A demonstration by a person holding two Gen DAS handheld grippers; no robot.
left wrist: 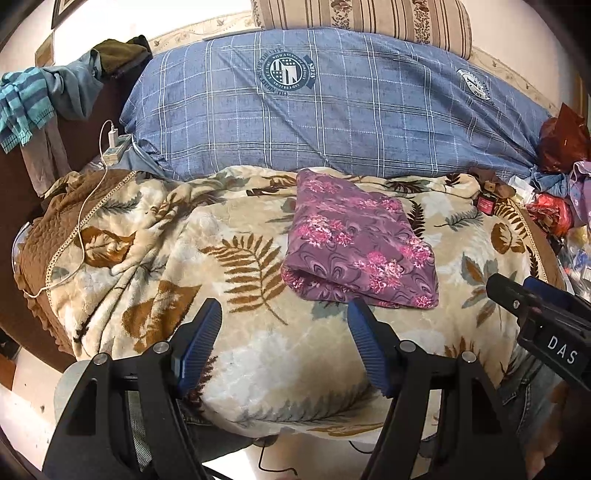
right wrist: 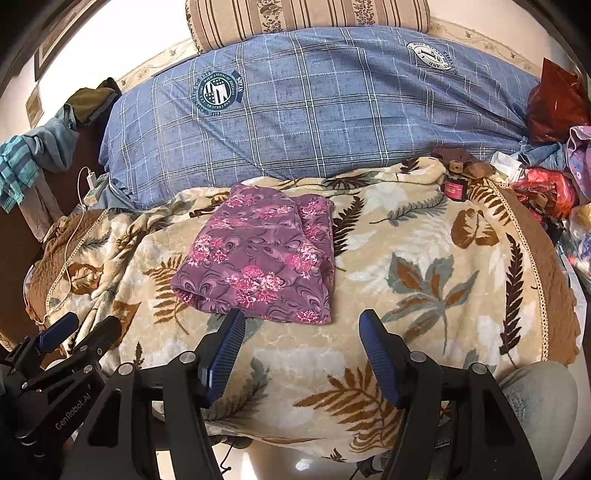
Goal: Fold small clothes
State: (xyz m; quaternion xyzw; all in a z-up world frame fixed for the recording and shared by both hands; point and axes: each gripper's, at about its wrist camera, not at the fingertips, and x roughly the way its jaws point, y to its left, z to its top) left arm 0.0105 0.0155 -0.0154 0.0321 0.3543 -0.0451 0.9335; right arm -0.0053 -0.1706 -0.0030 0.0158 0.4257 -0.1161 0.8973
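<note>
Blue ribbed fingers (left wrist: pixel 207 332) of the left hand-held gripper (left wrist: pixel 284 343) fill the bottom of the left wrist view, spread wide with nothing between them, hovering above the near edge of a leaf-patterned blanket (left wrist: pixel 258 354). The right hand-held gripper (right wrist: pixel 301 350) stands the same way in its own view, its two fingers well apart and empty, its left fingertip (right wrist: pixel 231 332) just short of the near hem of the garment.

That garment, a purple cloth with pink flowers (left wrist: pixel 356 243), lies folded into a rough rectangle on the blanket, near the middle of the bed. Its rounded fold faces the near left and its flat edges lie to the right. Neither hand-held gripper touches it. From the right wrist view the folded cloth (right wrist: pixel 258 254) lies ahead and to the left of the right hand-held gripper.

Behind the cloth a large blue plaid pillow (left wrist: pixel 332 107) with round printed emblems stretches across the bed, and a striped bolster (left wrist: pixel 362 18) lies beyond it against the wall. A small dark bottle with a pink label (right wrist: pixel 455 184) stands on the blanket at the far right, near a heap of red plastic bags (right wrist: pixel 550 107) and loose clothes. At the left a white charger and cable (left wrist: pixel 110 140) trail over the brown quilted edge of the blanket, and a teal striped garment (left wrist: pixel 22 107) hangs over dark furniture.
</note>
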